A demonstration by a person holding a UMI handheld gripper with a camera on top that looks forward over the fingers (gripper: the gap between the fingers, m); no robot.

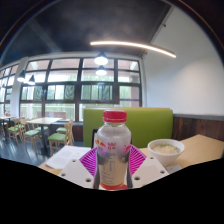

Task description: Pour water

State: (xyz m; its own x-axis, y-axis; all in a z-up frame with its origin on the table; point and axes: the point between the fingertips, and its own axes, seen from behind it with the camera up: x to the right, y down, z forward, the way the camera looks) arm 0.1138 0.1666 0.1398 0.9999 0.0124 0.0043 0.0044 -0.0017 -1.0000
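The capped water bottle [114,150] is held upright, gripped by the closed jaws of the gripper [114,162], presumably for pouring into the white bowl [165,151] on the tabletop [205,150] to its right.

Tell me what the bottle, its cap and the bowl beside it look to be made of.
Bottle: clear plastic, by the look; light shows through its glossy wall, and a pink label wraps it. It stands between the fingers of the tongs.
Cap: opaque pink-red, probably plastic.
Bowl: smooth white with a soft sheen, likely ceramic, possibly melamine.
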